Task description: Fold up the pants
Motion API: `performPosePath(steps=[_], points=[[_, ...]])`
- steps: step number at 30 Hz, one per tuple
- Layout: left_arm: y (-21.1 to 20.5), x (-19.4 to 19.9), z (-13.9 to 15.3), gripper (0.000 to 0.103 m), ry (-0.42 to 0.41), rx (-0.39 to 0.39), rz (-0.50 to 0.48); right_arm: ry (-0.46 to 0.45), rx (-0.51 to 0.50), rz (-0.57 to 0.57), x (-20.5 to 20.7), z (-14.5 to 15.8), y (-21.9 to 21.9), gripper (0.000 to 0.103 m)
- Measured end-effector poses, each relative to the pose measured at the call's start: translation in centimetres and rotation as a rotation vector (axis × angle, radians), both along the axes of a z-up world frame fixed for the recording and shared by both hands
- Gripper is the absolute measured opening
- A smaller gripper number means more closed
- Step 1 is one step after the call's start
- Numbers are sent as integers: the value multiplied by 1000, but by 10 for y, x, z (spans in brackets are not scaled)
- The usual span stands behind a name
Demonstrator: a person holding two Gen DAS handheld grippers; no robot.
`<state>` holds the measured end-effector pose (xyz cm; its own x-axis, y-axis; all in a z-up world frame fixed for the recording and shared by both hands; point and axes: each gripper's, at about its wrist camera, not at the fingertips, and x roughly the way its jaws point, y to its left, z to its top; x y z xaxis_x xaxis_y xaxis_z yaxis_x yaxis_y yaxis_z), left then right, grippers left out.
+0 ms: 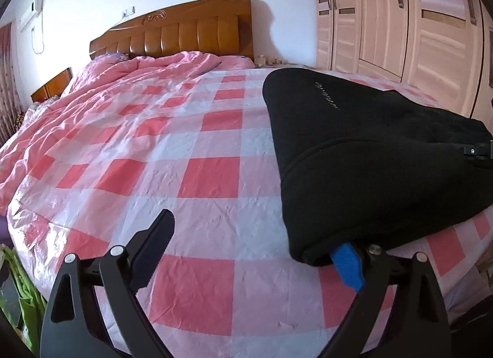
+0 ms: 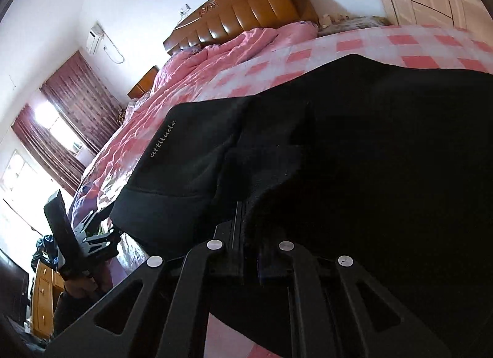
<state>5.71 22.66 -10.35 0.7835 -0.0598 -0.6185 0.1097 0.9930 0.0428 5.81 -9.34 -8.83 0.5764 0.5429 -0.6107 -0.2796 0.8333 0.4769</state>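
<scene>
Black pants (image 1: 369, 154) lie folded on the pink checked bedspread (image 1: 191, 148), at the right of the left wrist view. My left gripper (image 1: 252, 244) is open; its blue right finger (image 1: 348, 265) is tucked under the near corner of the pants and its black left finger (image 1: 154, 244) stands free over the bedspread. In the right wrist view the black pants (image 2: 354, 148) fill the frame, with the word "attitude" on them. My right gripper (image 2: 251, 234) is shut on a fold of the pants. The left gripper also shows in the right wrist view (image 2: 74, 234), at the left.
A crumpled pink quilt (image 1: 123, 80) lies toward the wooden headboard (image 1: 185, 31). A wardrobe (image 1: 400, 19) stands at the right. Nightstand (image 1: 52, 87) and curtains (image 2: 74, 117) are at the left. The bed's near edge (image 1: 277, 339) runs just past my fingers.
</scene>
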Motion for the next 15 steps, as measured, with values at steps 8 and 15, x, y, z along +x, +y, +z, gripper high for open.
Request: performPosePath(steps=[8,15], points=[[-6,-6,2,95,-13,11,-14,-25,21,-8,-21,21,-21,99],[-3,-7,-2,96,-7,-13,-5,122,14,20,5,7,-24,98]])
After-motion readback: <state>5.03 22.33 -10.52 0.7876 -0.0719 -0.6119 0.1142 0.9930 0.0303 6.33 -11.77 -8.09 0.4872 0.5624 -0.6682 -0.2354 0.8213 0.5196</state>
